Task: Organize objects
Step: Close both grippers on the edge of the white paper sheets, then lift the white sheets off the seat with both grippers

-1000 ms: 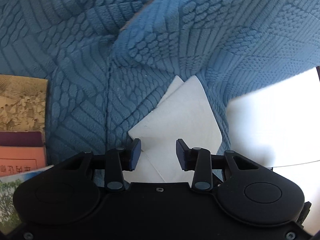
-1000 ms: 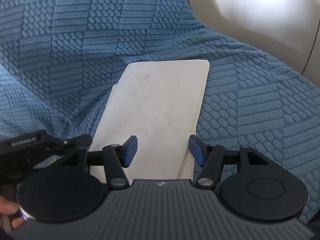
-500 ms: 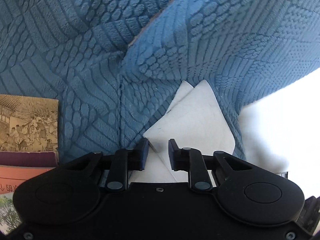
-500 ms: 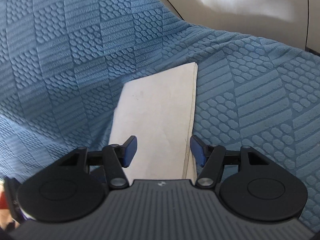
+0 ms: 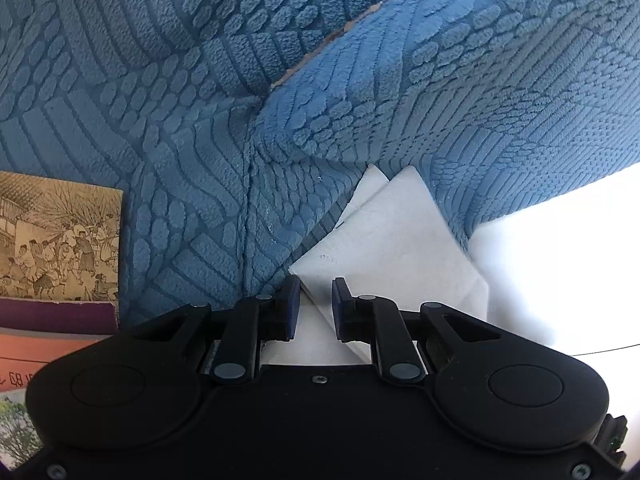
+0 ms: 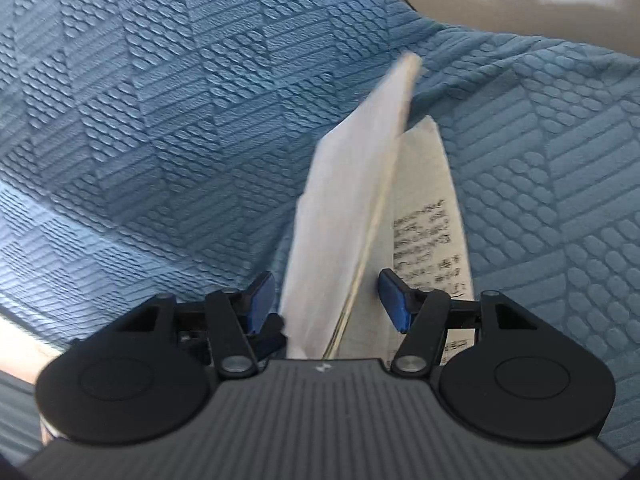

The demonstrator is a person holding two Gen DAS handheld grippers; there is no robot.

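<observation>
Two gripper-mounted cameras looked down on a blue quilted cover [image 5: 192, 128] with raised geometric patterns, spread over a soft surface.

In the left wrist view, the left gripper [image 5: 314, 306] pointed at a corner of a white booklet [image 5: 400, 248] lying on the cover. Its dark blue fingers [image 5: 291, 304] had just been closing and stood narrowly apart, with the booklet's near corner edge running between them — whether the pads actually pressed on the paper could not be told. A fold of the blue cover rose behind the booklet and overlapped its far corner. At the left edge lay a stack of books [image 5: 56, 240], the top one bearing a tan, old-style drawing of many figures, with purple and orange covers below it.

In the right wrist view, the right gripper [image 6: 326, 298] was about half spread, its jaws having just been closing. The booklet [image 6: 348, 216] was partly opened: its blurred white cover stood up on edge between the blue fingers [image 6: 394, 300], touching neither pad, while an inner page [image 6: 432, 240] with lines of dark print lay flat to the right. The booklet rested on the blue cover, its far end pointing away from the camera.
</observation>
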